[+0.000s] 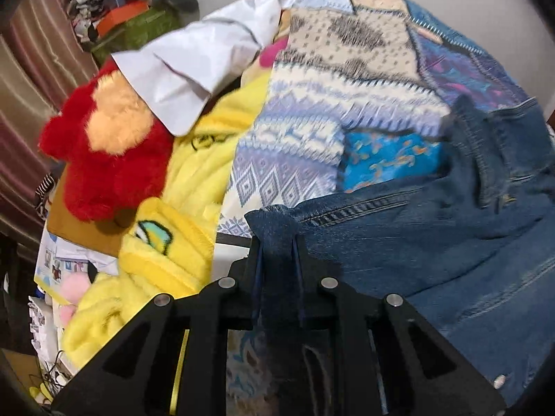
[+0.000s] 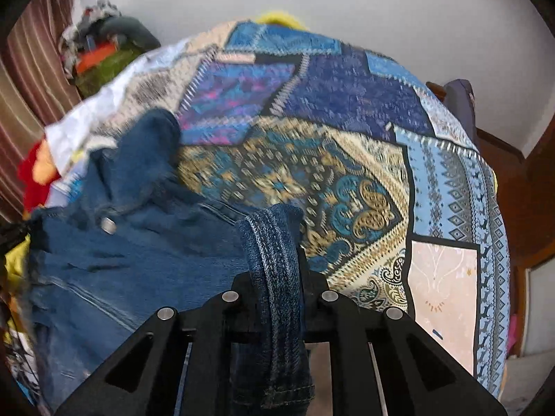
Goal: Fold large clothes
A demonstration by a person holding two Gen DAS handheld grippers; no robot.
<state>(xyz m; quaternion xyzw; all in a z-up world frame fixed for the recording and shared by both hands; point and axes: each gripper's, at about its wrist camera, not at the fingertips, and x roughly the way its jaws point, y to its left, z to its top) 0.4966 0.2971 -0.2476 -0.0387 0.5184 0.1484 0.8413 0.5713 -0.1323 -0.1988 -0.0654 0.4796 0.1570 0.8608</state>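
A blue denim jacket (image 1: 433, 235) lies spread over a patterned patchwork bedspread (image 1: 329, 79). My left gripper (image 1: 279, 242) is shut on a bunched edge of the denim at the jacket's left side. In the right wrist view the jacket (image 2: 138, 242) stretches to the left, with a metal button showing. My right gripper (image 2: 275, 253) is shut on a stitched denim hem that hangs down between its fingers. The bedspread (image 2: 347, 173) fills the view beyond it.
A red and orange plush toy (image 1: 104, 159), yellow fleece clothing (image 1: 187, 208) and a white garment (image 1: 194, 66) lie to the left on the bed. A pile of clutter (image 1: 131, 14) sits by striped curtains. A wooden bed frame (image 2: 520, 215) runs along the right.
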